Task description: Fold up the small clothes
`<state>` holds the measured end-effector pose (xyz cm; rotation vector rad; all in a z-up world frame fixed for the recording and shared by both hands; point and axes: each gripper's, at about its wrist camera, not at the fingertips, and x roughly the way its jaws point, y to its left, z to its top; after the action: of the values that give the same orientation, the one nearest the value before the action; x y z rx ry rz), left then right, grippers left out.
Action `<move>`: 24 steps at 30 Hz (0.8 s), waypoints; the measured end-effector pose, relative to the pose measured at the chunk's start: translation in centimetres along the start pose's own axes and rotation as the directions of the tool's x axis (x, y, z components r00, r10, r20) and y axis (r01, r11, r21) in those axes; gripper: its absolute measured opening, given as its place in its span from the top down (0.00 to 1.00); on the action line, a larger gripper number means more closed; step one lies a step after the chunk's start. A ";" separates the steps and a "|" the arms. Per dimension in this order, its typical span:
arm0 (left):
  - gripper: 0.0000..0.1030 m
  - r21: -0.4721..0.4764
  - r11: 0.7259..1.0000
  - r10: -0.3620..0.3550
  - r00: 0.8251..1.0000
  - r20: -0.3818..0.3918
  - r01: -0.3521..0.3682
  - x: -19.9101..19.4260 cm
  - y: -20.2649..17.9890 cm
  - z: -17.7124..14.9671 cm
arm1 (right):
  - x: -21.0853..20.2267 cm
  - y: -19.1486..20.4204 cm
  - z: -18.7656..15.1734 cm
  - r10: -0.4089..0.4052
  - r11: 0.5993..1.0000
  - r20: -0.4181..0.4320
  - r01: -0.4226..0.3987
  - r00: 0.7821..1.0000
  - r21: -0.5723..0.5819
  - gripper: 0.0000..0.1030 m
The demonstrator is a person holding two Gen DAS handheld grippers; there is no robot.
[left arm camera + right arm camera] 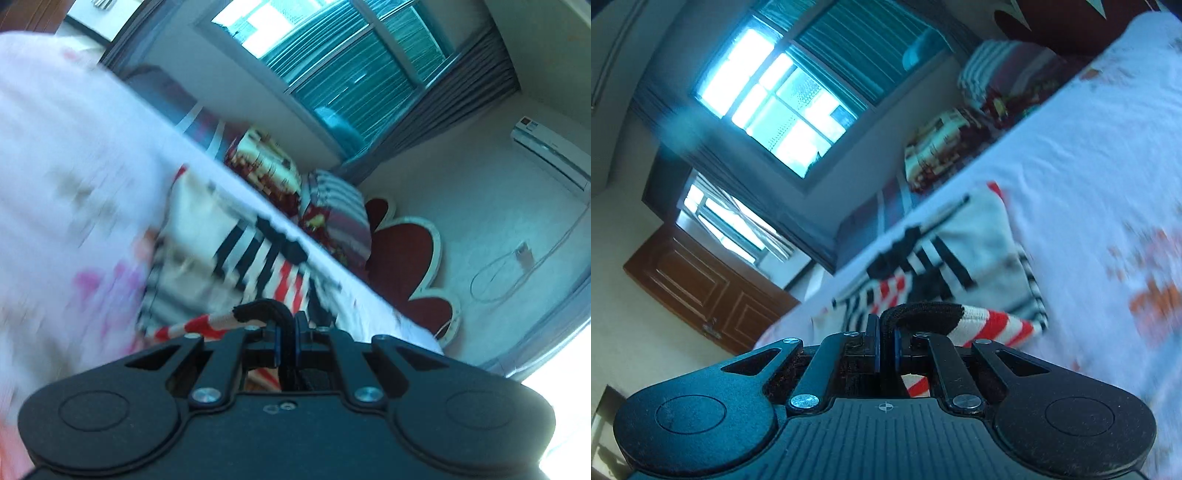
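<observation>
A small knitted garment [236, 254] with black, white and red stripes lies partly on the bed and is lifted at its near edge. My left gripper [290, 328] is shut on a black-edged hem of the garment, which loops over its fingertips. In the right wrist view the same striped garment [945, 258] hangs from my right gripper [886, 332], shut on another black-trimmed edge with a red and white striped band beside it. Both views are tilted and blurred.
The bed has a white sheet with pink and orange flower prints [1089, 177]. Folded striped and patterned bedding [332, 206] is stacked at the bed's head by a red flower-shaped headboard [402, 258]. A window [775, 96] and a brown door [701, 288] stand beyond.
</observation>
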<state>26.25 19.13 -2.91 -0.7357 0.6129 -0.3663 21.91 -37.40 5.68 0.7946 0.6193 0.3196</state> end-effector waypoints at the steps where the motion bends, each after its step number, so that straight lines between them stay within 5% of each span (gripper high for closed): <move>1: 0.95 0.007 1.000 0.000 1.000 0.009 -0.001 0.8 -0.4 1.1 | 0.9 0.2 1.2 0.005 1.000 0.006 -0.005 1.000 0.004 0.94; 11: 0.95 0.021 0.996 0.090 0.996 -0.027 -0.090 13.1 0.5 7.9 | 14.0 -3.8 10.0 -0.004 0.998 -0.049 0.007 0.999 0.068 0.94; 23: 0.89 0.061 0.980 0.196 0.971 -0.135 -0.189 24.7 6.2 10.4 | 26.4 -13.0 12.1 0.005 0.990 -0.140 0.015 0.990 0.140 0.94; 24: 0.84 0.071 0.980 0.195 0.974 -0.112 -0.188 24.9 6.3 10.3 | 26.9 -13.3 12.2 0.004 0.992 -0.130 0.012 0.992 0.128 0.83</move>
<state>52.53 16.02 -11.08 -0.5945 0.7759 -0.2502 51.03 -40.06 -8.28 0.9012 0.7695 0.3318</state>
